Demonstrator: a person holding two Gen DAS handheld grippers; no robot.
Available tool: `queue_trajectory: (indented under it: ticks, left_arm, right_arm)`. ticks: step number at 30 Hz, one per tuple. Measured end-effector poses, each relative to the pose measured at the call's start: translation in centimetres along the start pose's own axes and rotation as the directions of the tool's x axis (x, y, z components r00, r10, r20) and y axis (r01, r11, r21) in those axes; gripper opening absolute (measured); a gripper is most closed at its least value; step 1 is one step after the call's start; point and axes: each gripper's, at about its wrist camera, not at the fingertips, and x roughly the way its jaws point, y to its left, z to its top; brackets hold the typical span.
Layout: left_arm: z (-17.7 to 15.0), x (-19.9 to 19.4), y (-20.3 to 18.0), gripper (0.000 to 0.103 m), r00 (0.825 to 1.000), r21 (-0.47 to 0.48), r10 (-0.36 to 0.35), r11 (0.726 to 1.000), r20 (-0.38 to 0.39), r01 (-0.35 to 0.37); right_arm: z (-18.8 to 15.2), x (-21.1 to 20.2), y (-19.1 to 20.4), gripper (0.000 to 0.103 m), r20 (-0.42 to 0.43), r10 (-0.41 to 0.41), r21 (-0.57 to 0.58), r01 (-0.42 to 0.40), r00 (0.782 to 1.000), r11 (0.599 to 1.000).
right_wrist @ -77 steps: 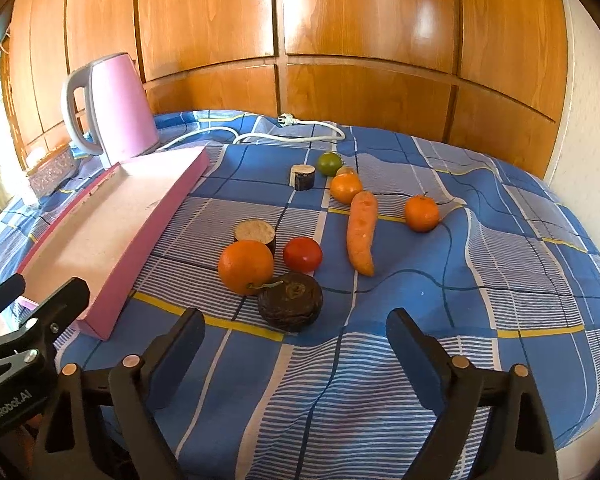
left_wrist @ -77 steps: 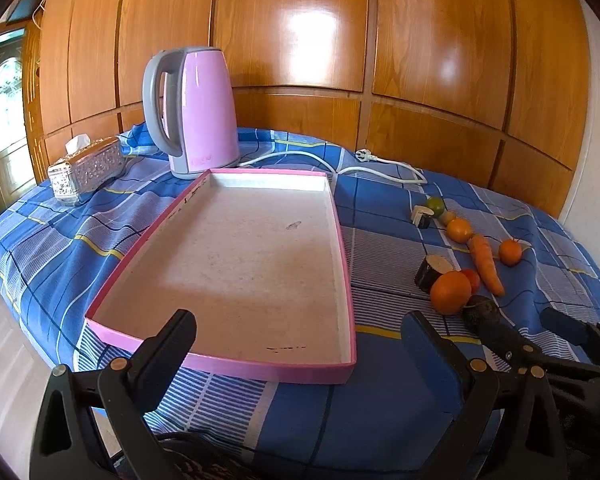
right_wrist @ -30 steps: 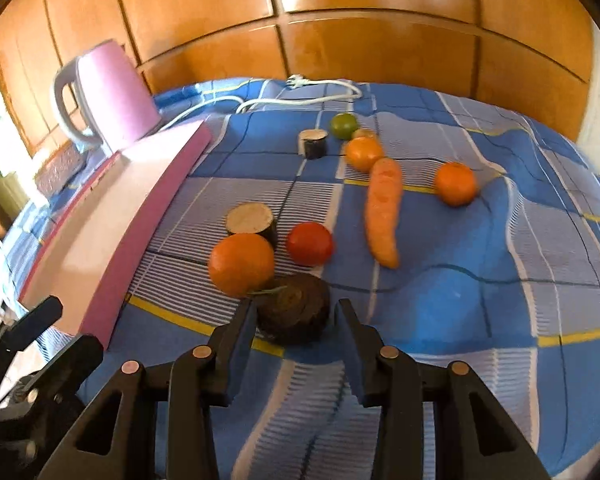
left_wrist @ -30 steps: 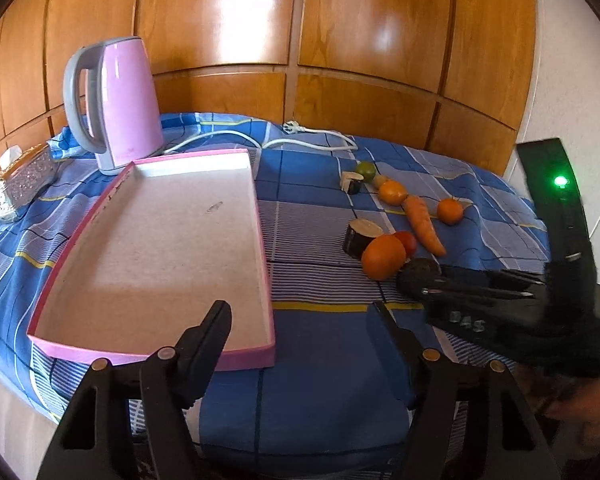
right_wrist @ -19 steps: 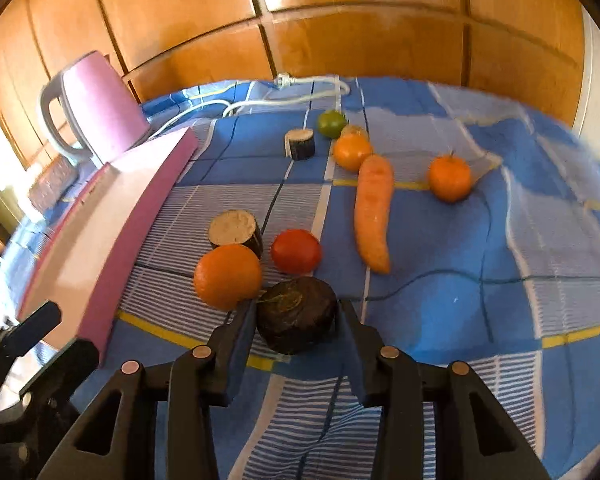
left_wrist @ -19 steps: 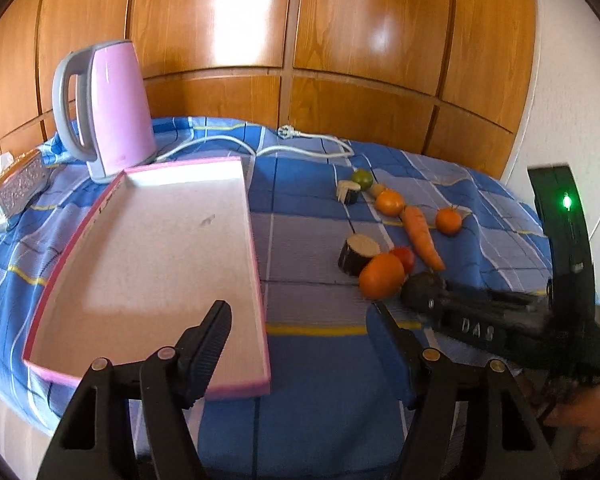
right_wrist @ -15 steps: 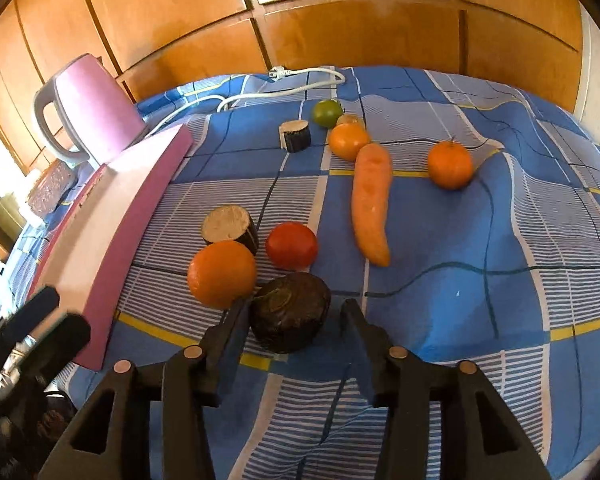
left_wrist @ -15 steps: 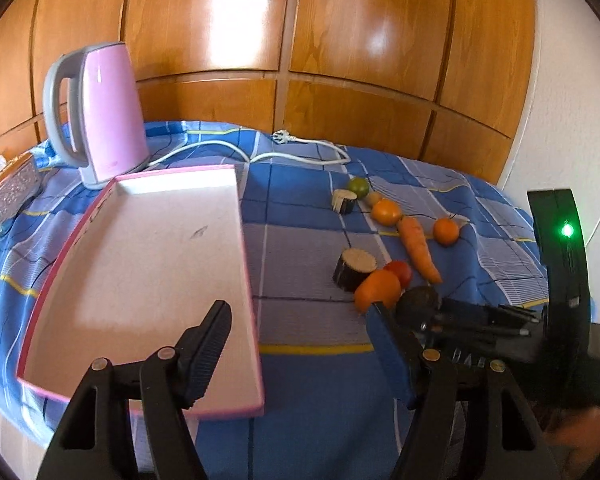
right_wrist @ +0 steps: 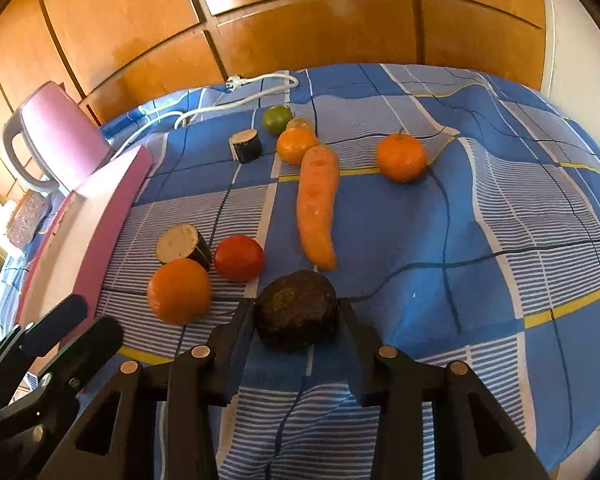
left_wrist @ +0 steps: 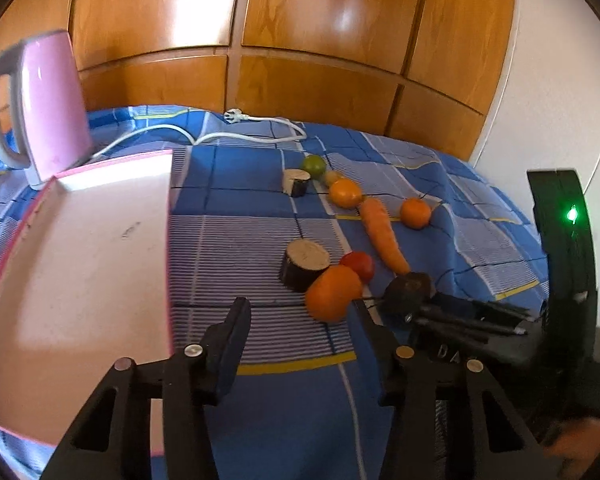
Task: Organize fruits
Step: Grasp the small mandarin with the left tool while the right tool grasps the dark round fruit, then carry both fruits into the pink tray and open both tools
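Note:
My right gripper (right_wrist: pixel 296 312) is shut on a dark brown round fruit (right_wrist: pixel 296 310) and holds it just above the blue checked cloth. It also shows in the left wrist view (left_wrist: pixel 408 288). My left gripper (left_wrist: pixel 300 320) is open and empty, with a large orange (left_wrist: pixel 332 292) just ahead of its right finger. Further off lie a tomato (right_wrist: pixel 239 258), a carrot (right_wrist: pixel 317 204), a mandarin (right_wrist: pixel 401 158), a smaller orange (right_wrist: pixel 296 145) and a lime (right_wrist: pixel 278 119). The pink tray (left_wrist: pixel 80 240) lies to the left.
Two cut dark-skinned stumps (right_wrist: pixel 184 245) (right_wrist: pixel 245 145) stand among the fruit. A pink kettle (left_wrist: pixel 40 104) with its white cord (left_wrist: pixel 236 130) stands behind the tray. Wood panelling closes the back. The cloth drops off at the right and front.
My right gripper closed on the dark fruit and lifted it slightly. My left gripper moved forward and right toward the large orange, staying open.

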Motion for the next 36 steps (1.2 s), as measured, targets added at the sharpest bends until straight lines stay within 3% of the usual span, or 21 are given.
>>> queue_trajectory:
  ticks: [9,12,18,21,24,30,36]
  left_arm:
    - [1.1,2.1,0.0,0.045,0.996,-0.022,-0.078,0.997,-0.039,0.077]
    - [1.6,3.2,0.3,0.038,0.993,-0.037,-0.103,0.994,-0.061,0.101]
    - [2.1,4.9,-0.2,0.039,0.976,-0.049,-0.192,0.981,-0.108,0.187]
    - [1.9,5.3,0.1,0.045,0.975,-0.066,-0.198,0.979,-0.101,0.192]
    - [1.8,5.3,-0.1,0.034,0.973,-0.053,-0.213,0.977,-0.093,0.208]
    - [1.2,4.0,0.3,0.032,0.983,-0.061,-0.171,0.984,-0.063,0.167]
    - [0.1,0.5,1.1,0.032,0.997,-0.051,-0.076,0.996,0.020,0.077]
  right_arm:
    - [-0.2,0.0,0.0,0.040,0.009,-0.011,-0.010,0.011,1.000,1.000]
    - [-0.2,-0.1,-0.1,0.039,0.011,-0.008,-0.005,0.008,1.000,1.000]
    - [-0.4,-0.1,0.4,0.039,0.019,-0.029,-0.028,0.030,0.999,0.999]
    - [-0.4,-0.1,0.6,0.039,0.022,-0.040,-0.041,0.041,0.999,0.998]
    - [-0.4,-0.1,0.9,0.039,0.029,-0.055,-0.059,0.056,0.998,0.997]
    - [-0.6,-0.1,1.4,0.038,0.038,-0.068,-0.089,0.072,0.997,0.993]
    - [-0.5,-0.8,1.1,0.037,0.054,-0.005,-0.063,0.009,0.999,0.998]
